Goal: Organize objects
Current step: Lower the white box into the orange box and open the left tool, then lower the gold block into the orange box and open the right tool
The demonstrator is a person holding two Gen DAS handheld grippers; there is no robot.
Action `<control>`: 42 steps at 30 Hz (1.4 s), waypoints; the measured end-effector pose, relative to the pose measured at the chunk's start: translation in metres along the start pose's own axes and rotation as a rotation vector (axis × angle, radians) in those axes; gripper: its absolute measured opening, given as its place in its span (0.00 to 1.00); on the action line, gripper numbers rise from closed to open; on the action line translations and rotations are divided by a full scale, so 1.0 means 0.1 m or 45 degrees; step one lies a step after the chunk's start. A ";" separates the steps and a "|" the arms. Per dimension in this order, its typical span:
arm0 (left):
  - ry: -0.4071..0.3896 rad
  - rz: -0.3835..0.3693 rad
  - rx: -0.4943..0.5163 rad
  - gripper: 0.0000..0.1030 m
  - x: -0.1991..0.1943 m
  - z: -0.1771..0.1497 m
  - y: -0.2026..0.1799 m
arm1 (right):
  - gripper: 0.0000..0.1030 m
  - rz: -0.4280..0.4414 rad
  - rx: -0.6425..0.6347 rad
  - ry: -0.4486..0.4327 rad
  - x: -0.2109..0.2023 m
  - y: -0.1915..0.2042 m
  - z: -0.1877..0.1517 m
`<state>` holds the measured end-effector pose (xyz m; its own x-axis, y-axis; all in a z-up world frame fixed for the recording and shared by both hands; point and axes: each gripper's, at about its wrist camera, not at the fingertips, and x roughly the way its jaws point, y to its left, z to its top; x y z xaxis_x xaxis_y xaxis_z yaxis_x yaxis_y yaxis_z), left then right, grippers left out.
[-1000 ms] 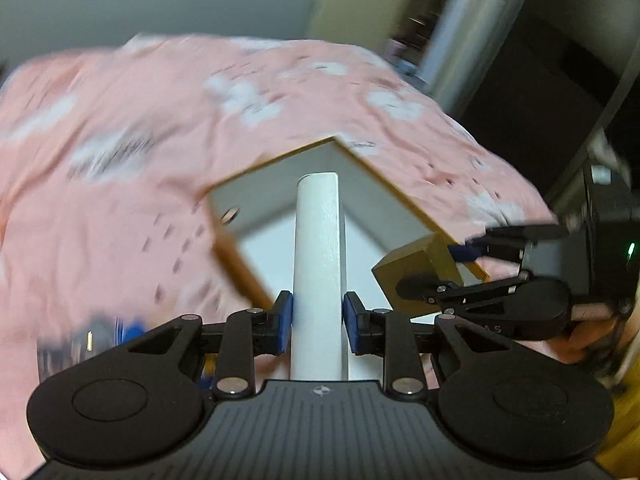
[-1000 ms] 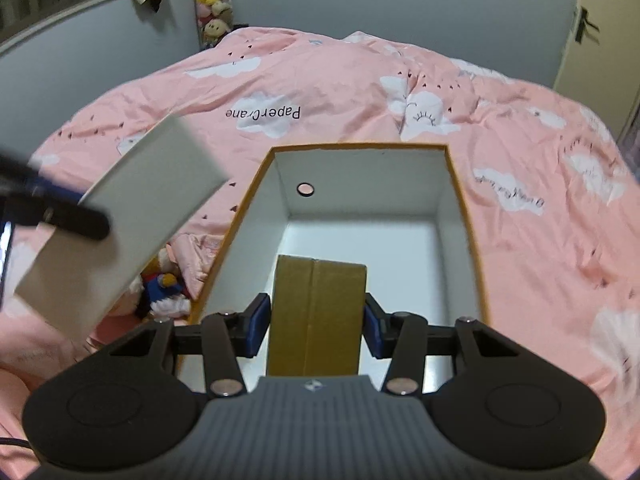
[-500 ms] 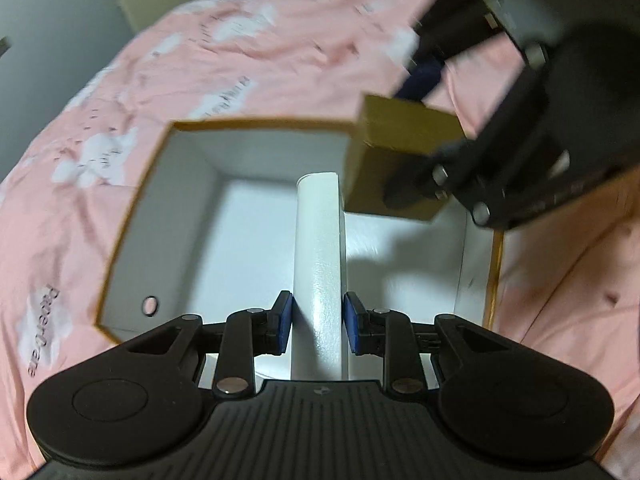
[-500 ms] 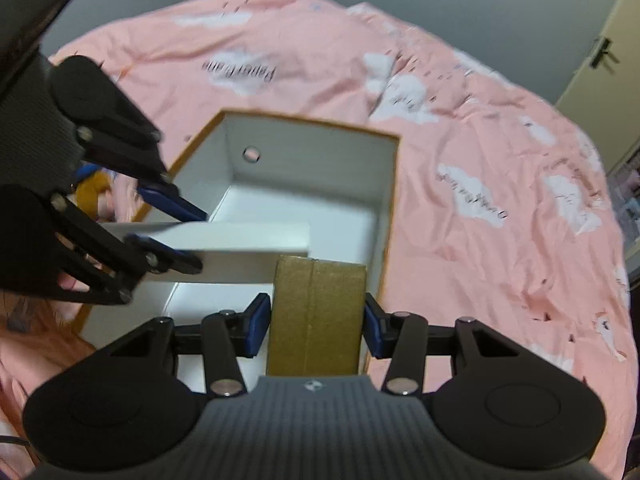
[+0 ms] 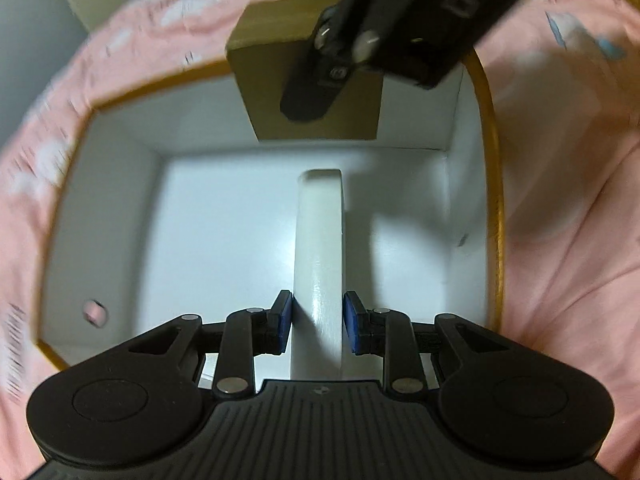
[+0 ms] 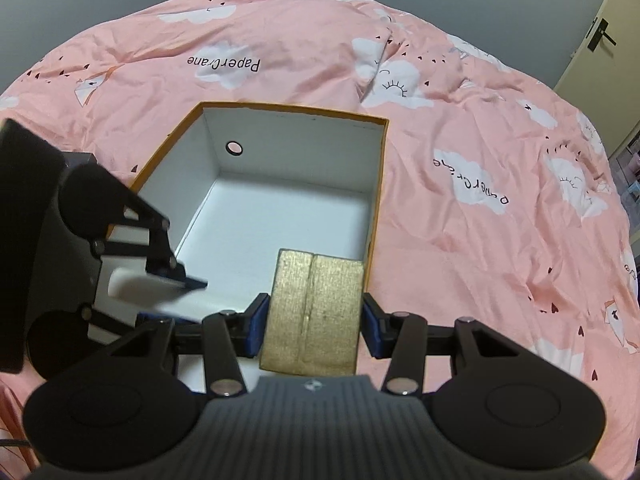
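Left gripper clamped on thin white box, centre frame; right gripper clamped on gold box. Both look light, stiff cardboard, gripped across narrow sides over storage box.

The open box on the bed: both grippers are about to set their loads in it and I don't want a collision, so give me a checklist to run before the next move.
1. Left gripper shut on the flat white box: ok.
2. Right gripper shut on the gold box: ok.
3. Open box has a bare white floor: ok.
4. Flat white box is over the open box's inside: ok.
5. Gold box is inside the rim line: cannot tell; it hangs by the near right corner.
6. Gap between the two grippers: not ok, they crowd the same end.
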<state>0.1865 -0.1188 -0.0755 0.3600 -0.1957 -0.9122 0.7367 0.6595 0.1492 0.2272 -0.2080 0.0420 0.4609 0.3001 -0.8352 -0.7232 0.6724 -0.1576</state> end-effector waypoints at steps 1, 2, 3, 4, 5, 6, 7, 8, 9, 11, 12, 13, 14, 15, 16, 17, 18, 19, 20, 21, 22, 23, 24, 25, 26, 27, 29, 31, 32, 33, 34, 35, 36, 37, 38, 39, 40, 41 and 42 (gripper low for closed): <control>0.009 -0.033 -0.035 0.30 0.01 -0.01 0.04 | 0.48 0.001 0.003 0.001 0.00 0.00 0.00; 0.013 -0.050 -0.063 0.30 0.01 -0.02 0.07 | 0.48 0.003 0.004 0.000 0.00 0.00 -0.01; 0.010 -0.064 -0.082 0.30 -0.01 -0.04 0.10 | 0.48 0.003 0.004 -0.001 0.00 0.00 -0.01; 0.004 -0.081 -0.098 0.31 -0.02 -0.05 0.13 | 0.48 0.004 0.006 0.001 0.00 0.00 -0.01; -0.007 -0.104 -0.125 0.31 -0.05 -0.07 0.16 | 0.48 0.004 0.009 0.005 0.00 0.00 -0.01; -0.015 -0.131 -0.150 0.31 -0.06 -0.08 0.18 | 0.48 0.002 0.008 0.005 0.00 0.01 -0.02; -0.020 -0.159 -0.178 0.31 -0.08 -0.09 0.22 | 0.48 -0.002 0.007 0.006 0.01 0.01 -0.02; -0.022 -0.190 -0.211 0.31 -0.09 -0.10 0.26 | 0.48 -0.005 0.008 0.007 0.01 0.01 -0.02; -0.023 -0.222 -0.243 0.31 -0.10 -0.11 0.30 | 0.48 -0.007 0.009 0.008 0.01 0.01 -0.02; -0.022 -0.289 -0.293 0.32 -0.11 -0.12 0.38 | 0.48 -0.011 0.011 0.011 0.01 0.02 -0.01; -0.022 -0.322 -0.308 0.32 -0.11 -0.12 0.41 | 0.48 -0.012 0.010 0.013 0.01 0.02 -0.01; -0.021 -0.355 -0.323 0.32 -0.12 -0.12 0.44 | 0.48 -0.009 0.012 0.018 0.01 0.03 -0.01; -0.019 -0.387 -0.336 0.32 -0.12 -0.12 0.46 | 0.48 -0.004 0.015 0.022 0.00 0.02 0.00; -0.015 -0.401 -0.343 0.32 -0.12 -0.12 0.47 | 0.48 0.005 0.019 0.026 0.00 0.02 0.00; -0.014 -0.394 -0.343 0.32 -0.13 -0.11 0.48 | 0.48 0.012 0.023 0.028 -0.01 0.02 0.01; -0.016 -0.379 -0.338 0.32 -0.13 -0.11 0.49 | 0.48 0.020 0.028 0.031 -0.02 0.02 0.01; -0.019 -0.373 -0.342 0.32 -0.14 -0.10 0.50 | 0.48 0.029 0.032 0.034 -0.03 0.02 0.02; -0.025 -0.378 -0.353 0.32 -0.14 -0.10 0.52 | 0.48 0.036 0.038 0.037 -0.04 0.03 0.02; -0.033 -0.390 -0.370 0.32 -0.14 -0.09 0.55 | 0.48 0.045 0.042 0.041 -0.05 0.03 0.03; -0.043 -0.395 -0.385 0.32 -0.15 -0.08 0.58 | 0.48 0.049 0.044 0.045 -0.06 0.05 0.03; -0.057 -0.383 -0.393 0.35 -0.15 -0.08 0.58 | 0.48 0.046 0.044 0.050 -0.06 0.06 0.03; -0.076 -0.366 -0.399 0.41 -0.15 -0.07 0.59 | 0.48 0.036 0.042 0.056 -0.06 0.07 0.03; -0.096 -0.356 -0.409 0.43 -0.15 -0.05 0.60 | 0.48 0.026 0.038 0.058 -0.06 0.08 0.03; -0.115 -0.354 -0.421 0.47 -0.14 -0.03 0.61 | 0.48 0.014 0.037 0.060 -0.06 0.09 0.03; -0.127 -0.358 -0.430 0.48 -0.12 0.00 0.63 | 0.48 0.004 0.037 0.063 -0.06 0.09 0.04; -0.129 -0.367 -0.436 0.48 -0.08 0.04 0.64 | 0.48 -0.003 0.037 0.066 -0.06 0.09 0.04; -0.120 -0.374 -0.445 0.48 0.00 0.11 0.66 | 0.48 -0.009 0.051 0.081 -0.06 0.08 0.04; -0.105 -0.378 -0.464 0.48 0.09 0.18 0.68 | 0.48 -0.011 0.066 0.098 -0.04 0.07 0.04; -0.089 -0.396 -0.462 0.44 0.13 0.20 0.69 | 0.48 -0.008 0.069 0.102 -0.04 0.07 0.03; -0.067 -0.411 -0.455 0.40 0.17 0.22 0.69 | 0.48 -0.005 0.073 0.106 -0.04 0.08 0.02; -0.042 -0.406 -0.445 0.37 0.20 0.22 0.68 | 0.48 0.001 0.084 0.111 -0.04 0.08 0.01; -0.035 -0.402 -0.437 0.37 0.22 0.22 0.68 | 0.48 0.008 0.094 0.116 -0.03 0.08 0.00; -0.032 -0.410 -0.437 0.37 0.22 0.21 0.69 | 0.48 0.017 0.106 0.122 -0.02 0.08 -0.02; -0.024 -0.418 -0.437 0.37 0.22 0.19 0.71 | 0.48 0.028 0.119 0.131 -0.01 0.07 -0.03; -0.013 -0.425 -0.442 0.36 0.23 0.18 0.73 | 0.48 0.038 0.129 0.142 0.01 0.07 -0.04; -0.009 -0.429 -0.443 0.36 0.23 0.16 0.75 | 0.48 0.045 0.134 0.156 0.03 0.08 -0.05; -0.004 -0.432 -0.440 0.36 0.22 0.14 0.77 | 0.48 0.047 0.133 0.168 0.06 0.10 -0.06; 0.002 -0.434 -0.440 0.36 0.22 0.11 0.79 | 0.48 0.043 0.128 0.183 0.09 0.12 -0.06; 0.009 -0.434 -0.442 0.36 0.22 0.09 0.80 | 0.48 0.038 0.121 0.194 0.12 0.14 -0.07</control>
<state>0.2587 -0.0766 -0.0802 0.1266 -0.4389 -0.8896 0.5771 0.7620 -0.2938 0.2194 -0.1996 0.0265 0.3515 0.2200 -0.9100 -0.6803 0.7277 -0.0868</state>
